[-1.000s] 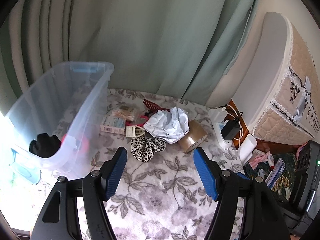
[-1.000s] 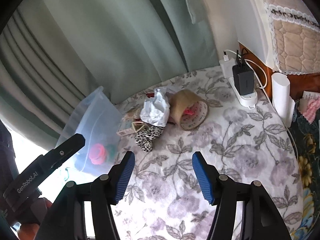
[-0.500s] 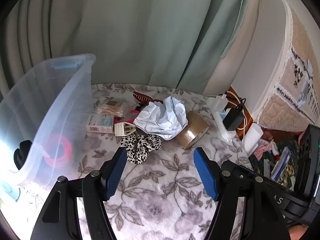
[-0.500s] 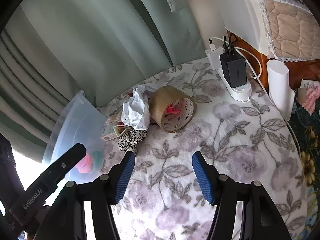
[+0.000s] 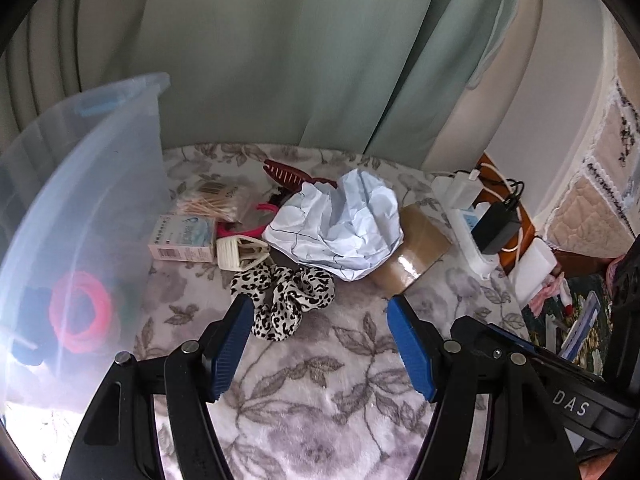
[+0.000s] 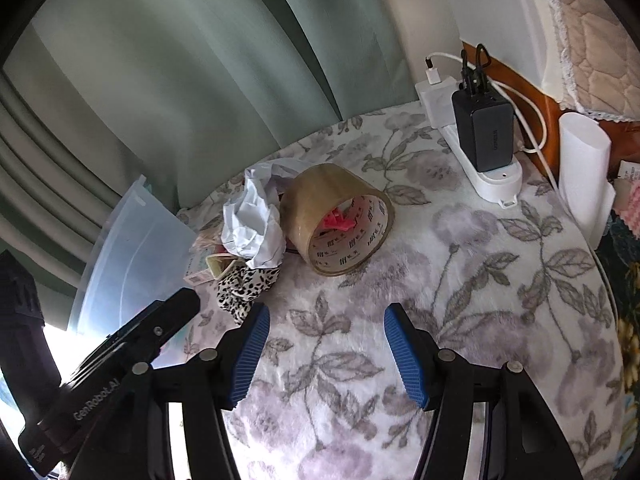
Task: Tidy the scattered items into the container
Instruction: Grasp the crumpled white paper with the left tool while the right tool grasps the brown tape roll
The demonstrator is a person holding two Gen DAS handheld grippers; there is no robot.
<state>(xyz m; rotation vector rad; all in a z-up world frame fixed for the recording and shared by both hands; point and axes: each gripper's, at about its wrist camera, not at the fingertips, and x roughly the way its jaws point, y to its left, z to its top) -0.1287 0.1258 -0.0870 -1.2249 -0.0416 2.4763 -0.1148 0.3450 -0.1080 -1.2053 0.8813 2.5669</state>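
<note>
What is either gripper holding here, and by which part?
Nothing. The left gripper and right gripper both stand open and empty above the floral blanket, short of the leopard-print fabric scrunchie.

A home bedroom: quilted mattress, green curtains, floral blanket, charger-laden power strip.

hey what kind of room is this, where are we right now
Most likely a bedroom at home. A quilted mattress with lace trim stands beside the floral blanket, green curtains hang behind, and a power strip with chargers sits by the wall.
</note>
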